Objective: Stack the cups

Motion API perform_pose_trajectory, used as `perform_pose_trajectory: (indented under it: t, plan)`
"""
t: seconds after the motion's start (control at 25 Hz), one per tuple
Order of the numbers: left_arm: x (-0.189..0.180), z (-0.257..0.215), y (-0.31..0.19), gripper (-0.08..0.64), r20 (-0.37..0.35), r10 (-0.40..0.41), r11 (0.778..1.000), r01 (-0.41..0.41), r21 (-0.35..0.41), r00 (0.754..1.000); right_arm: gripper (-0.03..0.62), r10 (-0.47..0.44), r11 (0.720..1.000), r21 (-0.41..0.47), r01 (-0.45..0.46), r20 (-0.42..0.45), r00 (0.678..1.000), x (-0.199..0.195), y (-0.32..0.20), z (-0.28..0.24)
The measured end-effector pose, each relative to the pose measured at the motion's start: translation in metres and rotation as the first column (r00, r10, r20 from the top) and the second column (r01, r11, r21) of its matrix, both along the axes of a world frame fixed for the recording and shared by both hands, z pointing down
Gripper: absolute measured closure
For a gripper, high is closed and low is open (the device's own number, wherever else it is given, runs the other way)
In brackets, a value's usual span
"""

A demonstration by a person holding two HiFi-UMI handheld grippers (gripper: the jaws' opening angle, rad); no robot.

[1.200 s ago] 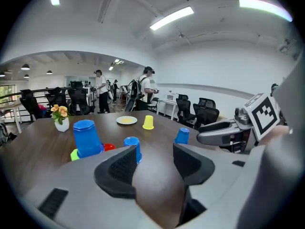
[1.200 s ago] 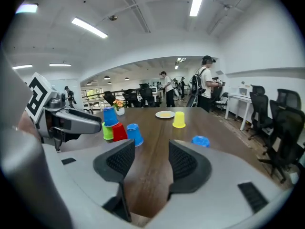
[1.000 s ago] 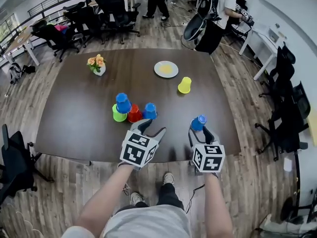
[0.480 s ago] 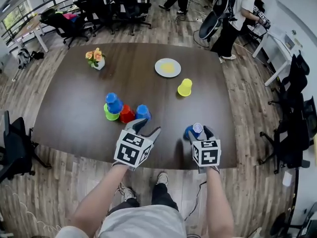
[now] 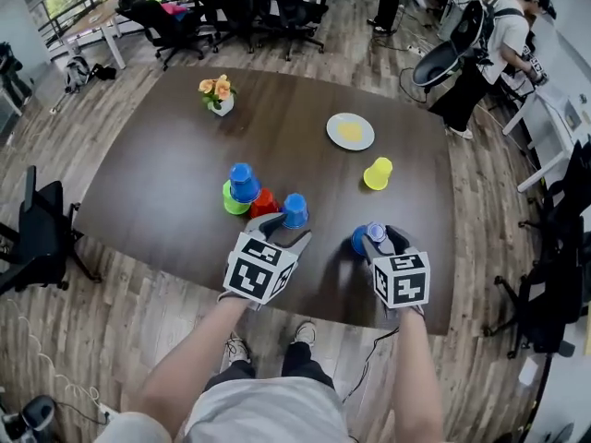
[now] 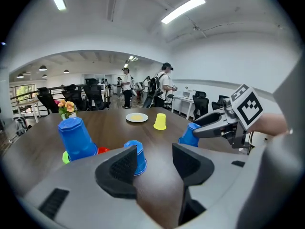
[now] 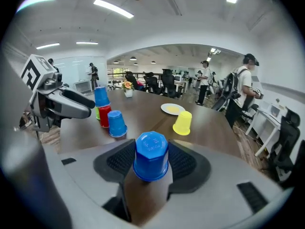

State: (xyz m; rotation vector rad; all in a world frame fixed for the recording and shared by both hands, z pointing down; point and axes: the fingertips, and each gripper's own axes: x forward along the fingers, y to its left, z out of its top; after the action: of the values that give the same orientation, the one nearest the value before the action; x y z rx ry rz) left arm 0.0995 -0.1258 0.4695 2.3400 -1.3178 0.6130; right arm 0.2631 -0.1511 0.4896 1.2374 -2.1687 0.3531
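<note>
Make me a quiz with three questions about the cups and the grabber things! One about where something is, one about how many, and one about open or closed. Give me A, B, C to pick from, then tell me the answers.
1. Where is the top blue cup?
A. under the green cup
B. beside the green cup, not touching it
C. on top of the green cup

2. How many blue cups are there?
A. one
B. three
C. six

3. How are the left gripper jaws?
A. apart, with nothing between them
B. shut tight together
C. clamped on a cup

Answers:
1 C: the green rim peeks out beneath it.
2 B: the top blue cup, the second blue cup beside the red cup, and the near blue cup apart from that cluster.
3 A: the left gripper view shows a wide, empty gap.
</note>
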Motion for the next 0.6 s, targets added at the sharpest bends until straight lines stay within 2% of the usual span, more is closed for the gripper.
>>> perform_pose_trajectory:
  t: [0.24, 0.6]
  plan:
    - [-0.038, -0.006, -0.001, 0.331, 0.001, -0.098, 0.995, 0.098, 0.013, 0.995, 0.37, -0.186, 0.982, 0.04, 0.186, -0.002, 0.983, -0.066, -0.022, -0.04]
    - [-0.088, -0.007, 0.002, 0.332, -0.008, -0.241, 0.97, 0.241, 0.016, 0.97, 0.37, -0.408, 0.911, 0.059, 0.408, -0.023, 0.913, -0.153, -0.042, -0.064]
